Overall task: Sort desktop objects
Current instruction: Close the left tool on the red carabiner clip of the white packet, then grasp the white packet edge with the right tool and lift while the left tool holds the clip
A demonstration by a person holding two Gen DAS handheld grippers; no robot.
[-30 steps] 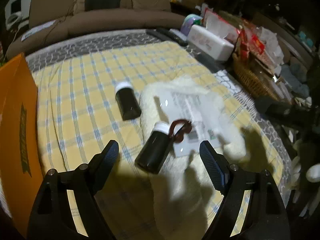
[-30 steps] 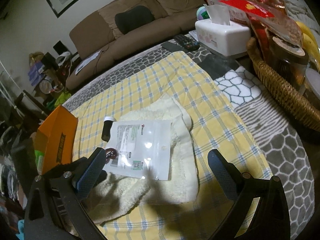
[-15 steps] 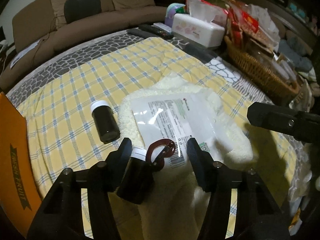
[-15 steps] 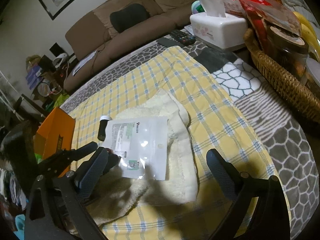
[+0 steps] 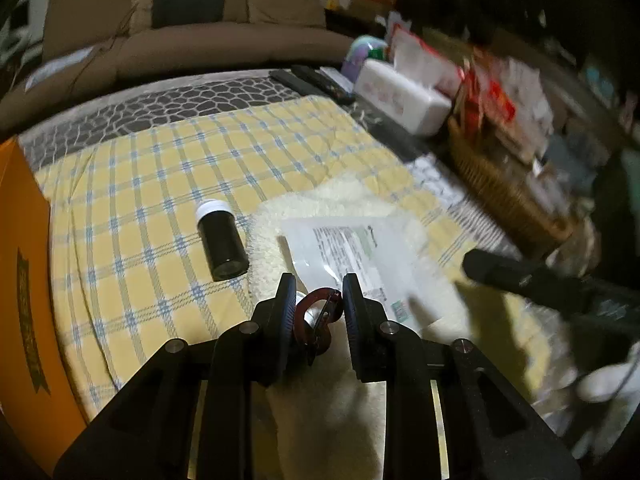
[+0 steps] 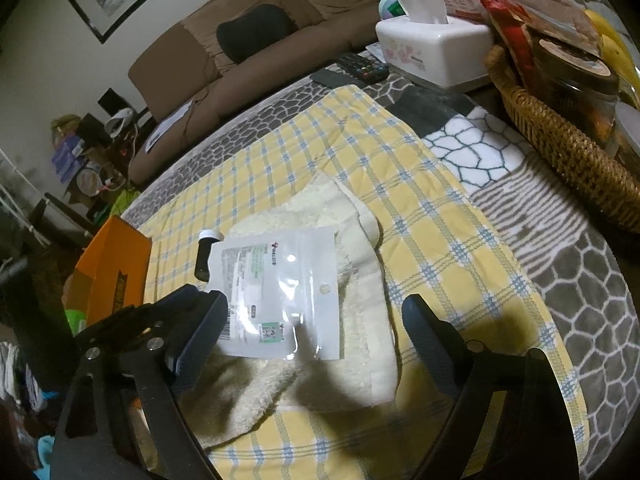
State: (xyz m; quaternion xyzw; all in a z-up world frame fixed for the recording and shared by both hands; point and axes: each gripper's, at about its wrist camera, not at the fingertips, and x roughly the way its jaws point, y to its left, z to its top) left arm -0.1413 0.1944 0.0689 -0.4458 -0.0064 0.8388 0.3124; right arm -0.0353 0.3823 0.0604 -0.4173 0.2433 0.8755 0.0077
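Note:
My left gripper (image 5: pixel 316 308) is shut on a dark red carabiner clip (image 5: pixel 316 322); a second bottle's white cap shows just behind the clip, its body hidden by the fingers. A dark bottle with a white cap (image 5: pixel 222 242) lies on the yellow checked cloth (image 5: pixel 160 184) to the left. A clear zip bag with a printed label (image 5: pixel 352 256) lies on a cream fleece towel (image 5: pixel 344 204). My right gripper (image 6: pixel 314 322) is open and empty above the bag (image 6: pixel 280 292) and the towel (image 6: pixel 360 264). The bottle (image 6: pixel 206 254) peeks out behind the bag.
An orange box (image 5: pixel 24 280) stands at the left edge, also in the right wrist view (image 6: pixel 112 268). A white tissue box (image 6: pixel 436 48), remotes (image 6: pixel 360 68) and a wicker basket (image 6: pixel 560 140) of snacks line the right side. A brown sofa (image 5: pixel 180 32) is behind.
My left gripper has moved in and closed from wide open onto the red clip beside the near bottle. My right gripper has stayed open, drifting slightly.

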